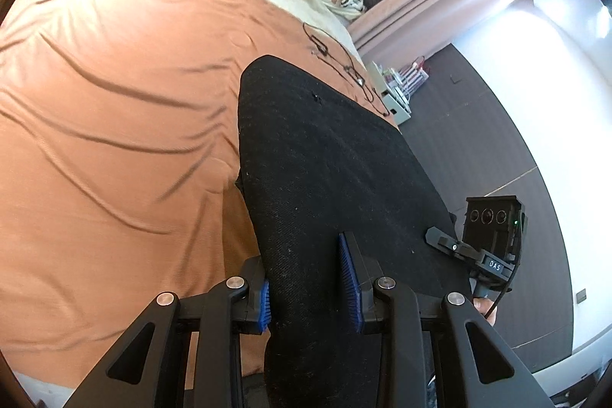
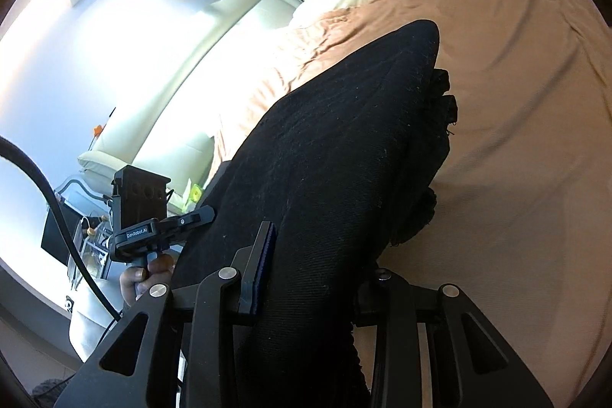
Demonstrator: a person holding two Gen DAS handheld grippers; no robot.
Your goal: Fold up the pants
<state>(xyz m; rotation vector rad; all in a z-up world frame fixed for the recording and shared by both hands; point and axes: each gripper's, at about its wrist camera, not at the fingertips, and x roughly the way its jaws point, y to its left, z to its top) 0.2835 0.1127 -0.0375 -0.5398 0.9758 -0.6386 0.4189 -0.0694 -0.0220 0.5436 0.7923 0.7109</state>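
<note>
Your left tool (image 1: 308, 287) has its two blue-padded fingers (image 1: 351, 287) partly spread with the black pants (image 1: 325, 155) bunched between them. The left pad presses against the cloth edge at 9 o'clock of the fold, and the right pad lies against the cloth from the 3 o'clock side, so you are pinching the pants. From this grip the pants run away toward 12 o'clock as one broad black panel that ends in a rounded edge over the orange bed cover (image 1: 114, 83). At 3 o'clock of the left view your right tool (image 1: 438, 236) shows from the side, one finger tip touching the far edge of the same panel.

Your right tool (image 2: 317, 274) is also partly spread and clamped on the pants (image 2: 344, 140). Its left pad lies flat against the cloth. Its right finger is mostly buried under the fabric, so only its hinge shows. The pants rise from the grip toward 1 o'clock, with folded layers and a frayed edge showing at 3 o'clock above the bed cover (image 2: 516, 102). At 9 o'clock your left tool (image 2: 199, 215) reaches in and meets the pants' edge, your hand (image 2: 145, 278) on its handle.

A thin black cable (image 1: 336, 60) lies on the bed beyond the pants, at 12 o'clock.
</note>
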